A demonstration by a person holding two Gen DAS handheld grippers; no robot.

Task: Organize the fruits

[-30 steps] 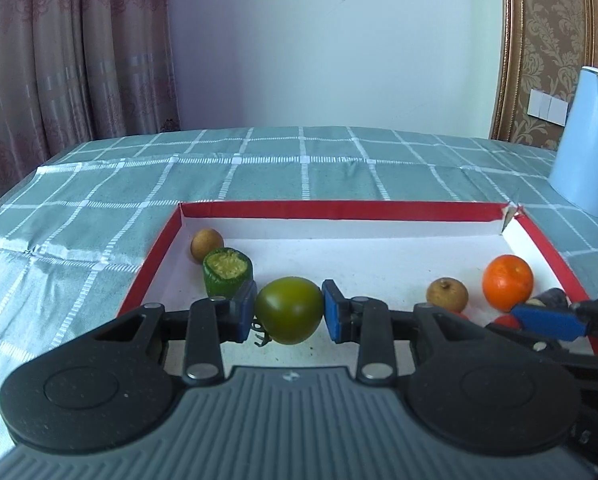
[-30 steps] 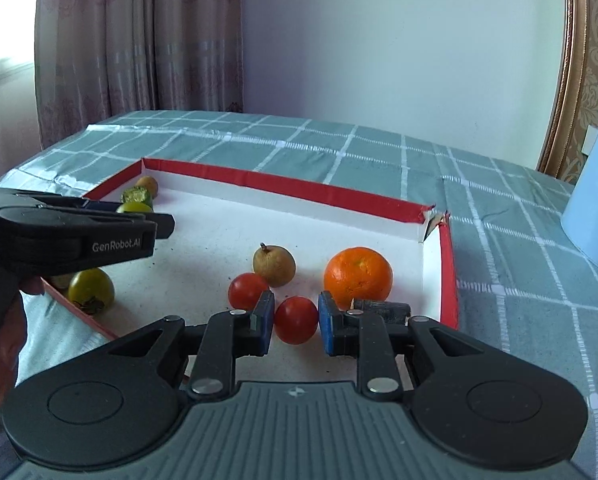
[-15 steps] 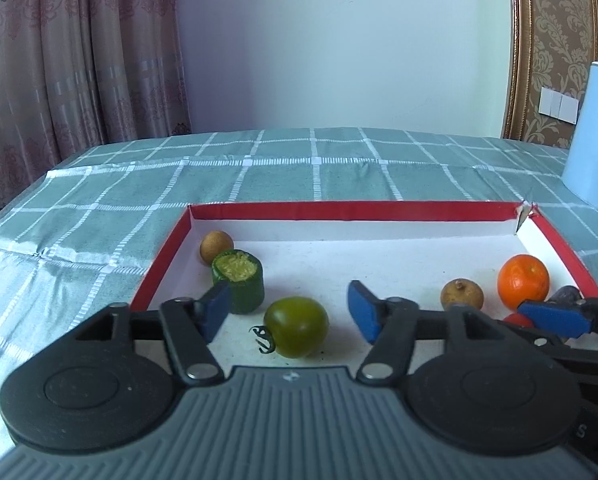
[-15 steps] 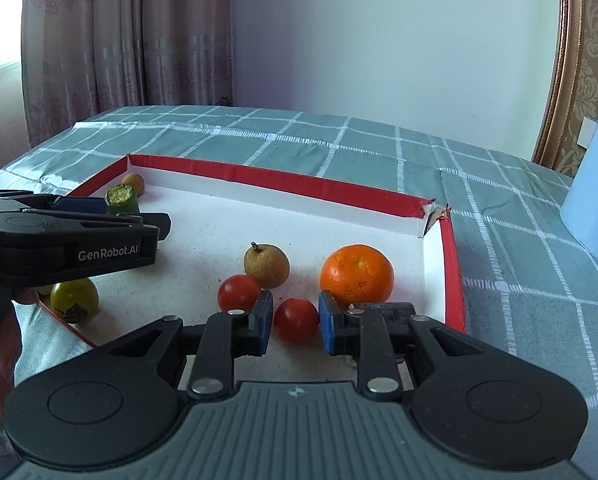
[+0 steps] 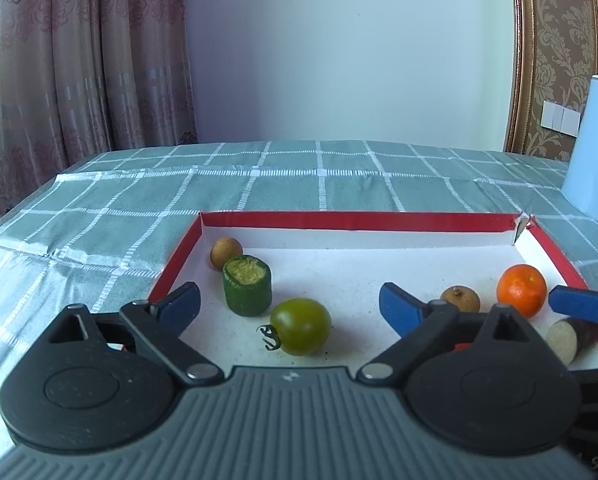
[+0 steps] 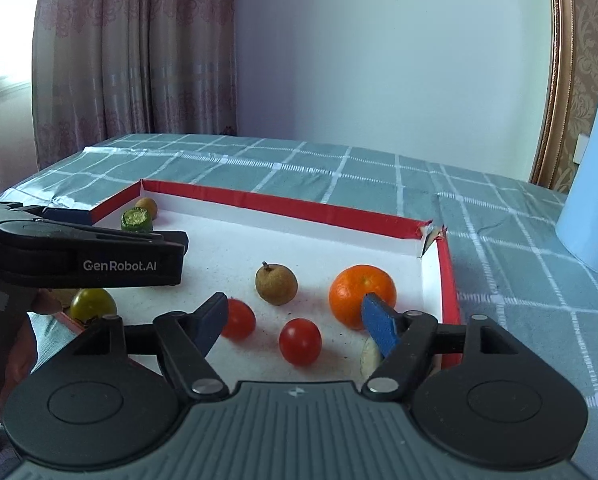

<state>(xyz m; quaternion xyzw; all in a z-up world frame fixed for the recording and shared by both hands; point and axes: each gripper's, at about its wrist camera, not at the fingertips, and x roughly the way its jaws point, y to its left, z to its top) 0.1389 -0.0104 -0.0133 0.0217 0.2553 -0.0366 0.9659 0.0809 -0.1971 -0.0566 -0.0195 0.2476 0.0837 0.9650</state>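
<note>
A red-rimmed white tray (image 5: 359, 222) (image 6: 283, 202) holds the fruit. My left gripper (image 5: 289, 306) is opening; a green tomato (image 5: 301, 326) (image 6: 93, 304) lies free on the tray floor between its spread pads. Behind it stand a cut green chunk (image 5: 247, 290) (image 6: 136, 219) and a small brown fruit (image 5: 226, 252). My right gripper (image 6: 295, 318) is opening too, its pads clear of the red cherry tomato (image 6: 300, 342) between them. A second cherry tomato (image 6: 239, 319), a brown fruit (image 6: 277, 284) (image 5: 460, 300), an orange (image 6: 362, 290) (image 5: 521, 290) and a pale cut piece (image 5: 567, 340) lie nearby.
A light blue kettle (image 5: 595, 176) (image 6: 593, 204) stands on the green checked tablecloth (image 5: 99, 216) to the right of the tray. Curtains and a wall are behind the table. A hand (image 6: 23, 356) shows under the left gripper's body in the right wrist view.
Both grippers were shut on their tomatoes and have opened. The green tomato and the red cherry tomato now rest on the tray floor, released.
</note>
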